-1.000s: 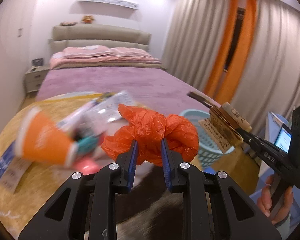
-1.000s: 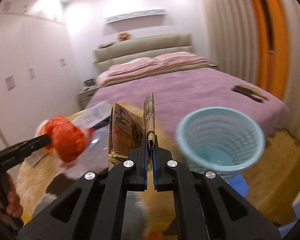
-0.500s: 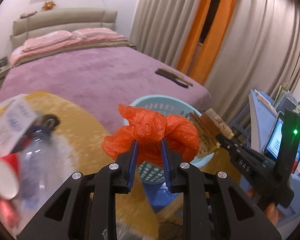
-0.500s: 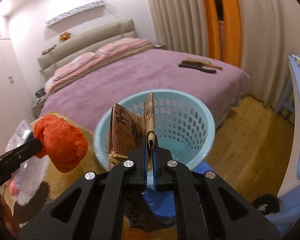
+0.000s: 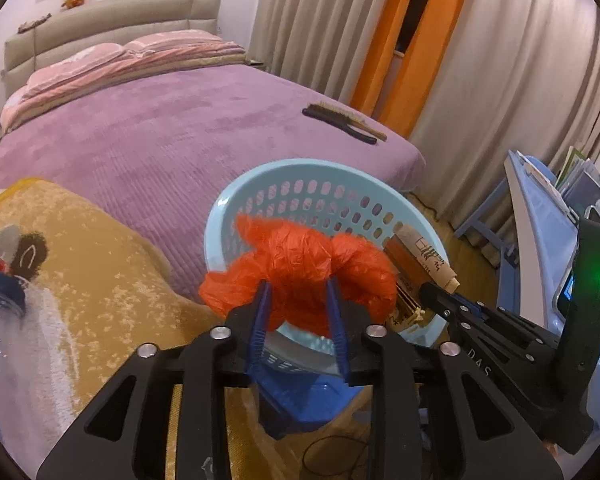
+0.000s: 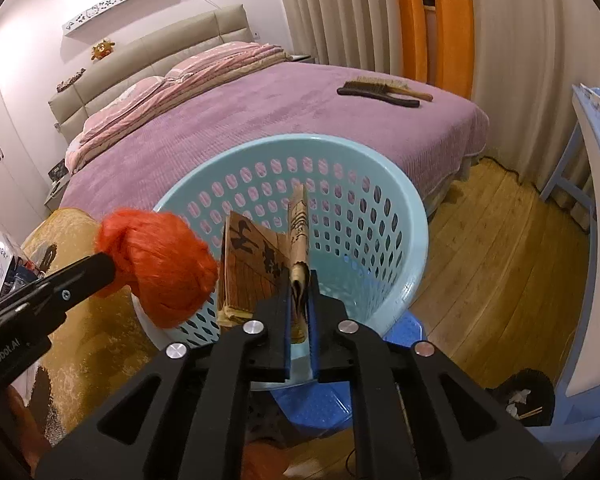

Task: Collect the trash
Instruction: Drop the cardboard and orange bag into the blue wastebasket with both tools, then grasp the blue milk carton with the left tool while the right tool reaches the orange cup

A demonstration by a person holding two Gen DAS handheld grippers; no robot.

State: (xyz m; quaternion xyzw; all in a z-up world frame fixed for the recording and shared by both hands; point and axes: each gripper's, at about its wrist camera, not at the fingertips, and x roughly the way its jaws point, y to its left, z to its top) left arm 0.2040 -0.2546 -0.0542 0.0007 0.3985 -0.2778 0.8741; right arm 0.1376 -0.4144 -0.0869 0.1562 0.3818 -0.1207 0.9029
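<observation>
We are working at the foot of the purple bed [image 6: 260,120], beside a worktop draped in a gold cloth [image 5: 100,280] that is carrying leftover litter.

The pale blue laundry-style basket [image 6: 412,216] is sitting on a blue stool [image 6: 404,332] and we are using it as the bin; its inside is looking bare apart from what we are holding over it.

We are carrying both loads over its rim now. The left claw [image 5: 300,304] is clenching a crumpled orange plastic bag [image 5: 300,260], hanging at the near-left edge of the opening. The right claw [image 6: 300,300] is pinching a folded brown printed paper package [image 6: 260,264] just above the basket mouth.

Neither piece is released yet, so we are judging the drop as the step in hand.

Still waiting on the worktop: a clear plastic bottle with a dark blue cap [image 5: 4,320] and some paper scraps beside it, partly cut off by the frame edge.

A brush [image 6: 384,90] is lying on the bed; we cannot tell whether it counts as trash.
</observation>
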